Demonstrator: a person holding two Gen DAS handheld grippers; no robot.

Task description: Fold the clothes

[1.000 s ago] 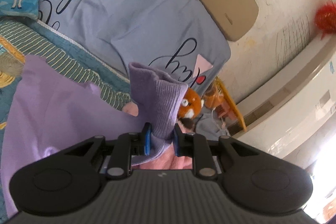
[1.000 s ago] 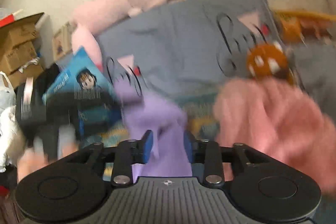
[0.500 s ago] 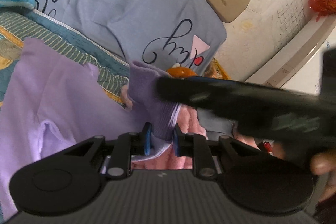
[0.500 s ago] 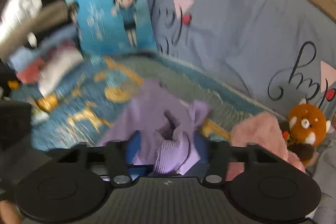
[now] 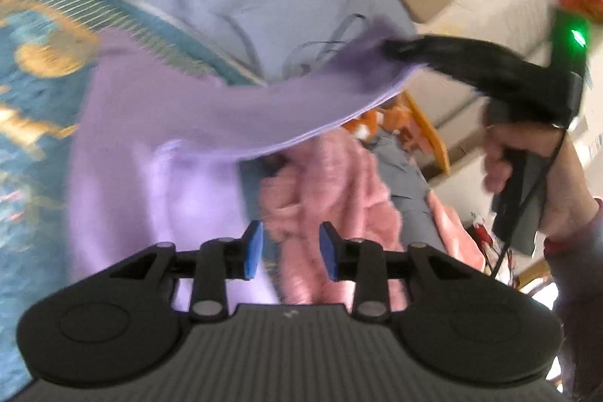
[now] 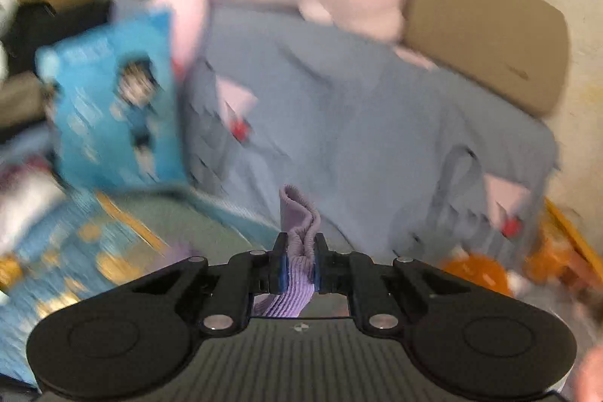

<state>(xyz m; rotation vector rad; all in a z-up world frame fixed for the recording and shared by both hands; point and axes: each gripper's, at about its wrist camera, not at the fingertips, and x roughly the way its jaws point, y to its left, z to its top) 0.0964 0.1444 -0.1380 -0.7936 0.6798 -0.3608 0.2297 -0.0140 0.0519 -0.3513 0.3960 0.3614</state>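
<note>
Right claw [image 6: 297,264] closing, pinching purple sweater [image 5: 158,145] cuff, sleeve stretched toward 2 o'clock from left claw [image 5: 290,249], opening, nothing between.

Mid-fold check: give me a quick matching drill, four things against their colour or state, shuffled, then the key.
Things:
1. left gripper
2. right gripper
3. fluffy garment
4. cartoon pillow

States:
A. pink, lying beside the purple top
B. bright blue
C. jaws closing, ribbed purple cuff pinched between them
D. jaws opening, nothing between them

Pairs: 1-D, 2-C, 3-A, 4-B
</note>
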